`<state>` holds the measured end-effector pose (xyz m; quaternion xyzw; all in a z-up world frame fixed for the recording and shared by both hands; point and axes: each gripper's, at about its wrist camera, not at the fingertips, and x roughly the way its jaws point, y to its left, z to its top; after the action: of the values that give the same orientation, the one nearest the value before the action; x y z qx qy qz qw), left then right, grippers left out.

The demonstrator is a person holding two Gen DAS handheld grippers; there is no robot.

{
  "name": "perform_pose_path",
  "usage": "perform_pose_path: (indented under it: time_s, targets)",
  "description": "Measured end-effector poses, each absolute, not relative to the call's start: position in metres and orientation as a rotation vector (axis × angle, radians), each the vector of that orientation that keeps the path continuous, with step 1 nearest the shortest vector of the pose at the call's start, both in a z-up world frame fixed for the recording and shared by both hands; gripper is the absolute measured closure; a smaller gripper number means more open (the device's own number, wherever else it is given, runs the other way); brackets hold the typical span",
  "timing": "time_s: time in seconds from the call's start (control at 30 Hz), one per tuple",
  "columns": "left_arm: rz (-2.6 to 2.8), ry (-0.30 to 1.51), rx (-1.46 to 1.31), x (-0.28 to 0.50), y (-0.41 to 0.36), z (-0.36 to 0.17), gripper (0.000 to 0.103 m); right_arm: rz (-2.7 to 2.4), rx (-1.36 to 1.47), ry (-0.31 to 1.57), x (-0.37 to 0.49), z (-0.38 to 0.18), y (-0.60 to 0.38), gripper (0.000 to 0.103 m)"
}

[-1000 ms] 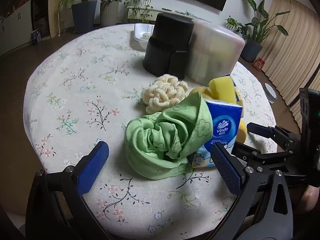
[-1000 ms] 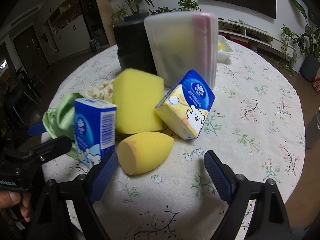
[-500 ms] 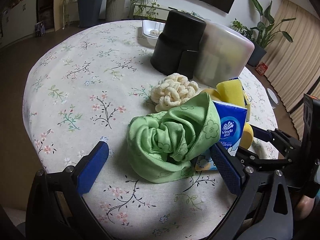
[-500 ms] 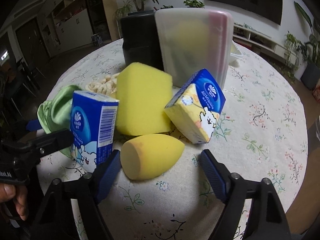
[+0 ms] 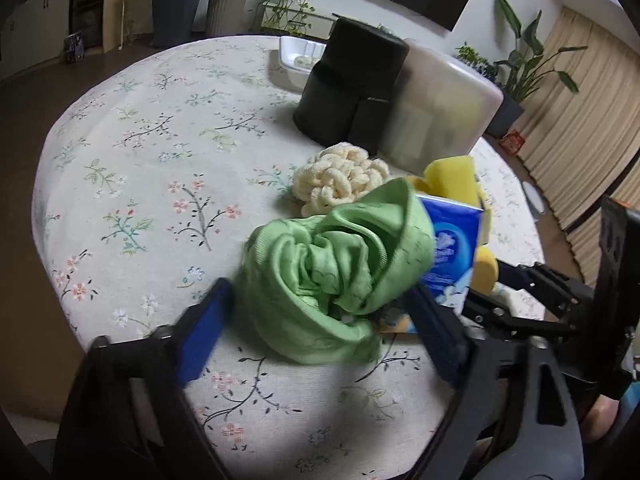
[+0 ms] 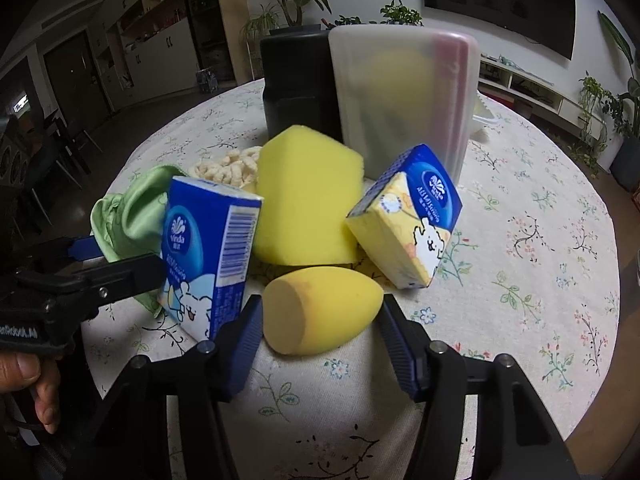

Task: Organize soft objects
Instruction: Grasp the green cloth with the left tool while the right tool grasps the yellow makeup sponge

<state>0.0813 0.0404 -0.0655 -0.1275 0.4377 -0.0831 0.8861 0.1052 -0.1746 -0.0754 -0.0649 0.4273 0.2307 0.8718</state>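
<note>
A crumpled green cloth [image 5: 332, 280] lies on the flowered table between the open fingers of my left gripper [image 5: 320, 324], whose pads sit at its two sides. My right gripper [image 6: 320, 336] is partly closed around a yellow egg-shaped sponge [image 6: 320, 312]; the pads are right at its sides. Behind the sponge stand a yellow block sponge [image 6: 308, 196] and two blue tissue packs, one upright [image 6: 208, 252] and one tilted [image 6: 404, 216]. A cream knitted ball [image 5: 340, 180] lies behind the cloth.
A black container [image 5: 352, 88] and a frosted plastic box [image 5: 436, 108] stand at the back of the pile. A white dish [image 5: 296, 56] sits at the far edge. The round table [image 5: 132, 152] drops off on all sides.
Both grippers have moved forward and narrowed. The left one now straddles the green cloth; the right one's pads have closed in on the egg sponge.
</note>
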Motion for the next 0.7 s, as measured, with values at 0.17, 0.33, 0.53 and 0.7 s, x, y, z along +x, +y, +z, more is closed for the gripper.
perform_pose_path:
  time_s: [0.17, 0.33, 0.53, 0.7]
  targets:
    - [-0.181, 0.898, -0.266, 0.080, 0.039, -0.064, 0.050, 0.482, -0.132, 0.892, 0.104, -0.075, -0.176, 0.045]
    - [-0.182, 0.896, -0.268, 0.079, 0.039, -0.063, 0.067, 0.478, -0.121, 0.890, 0.099, -0.072, -0.180, 0.047]
    - [-0.182, 0.863, -0.273, 0.073, 0.041, -0.056, 0.071, 0.471, -0.110, 0.879, 0.095, -0.067, -0.186, 0.047]
    - [-0.179, 0.852, -0.272, 0.068, 0.041, -0.051, 0.071, 0.465, -0.105, 0.870, 0.091, -0.062, -0.191, 0.047]
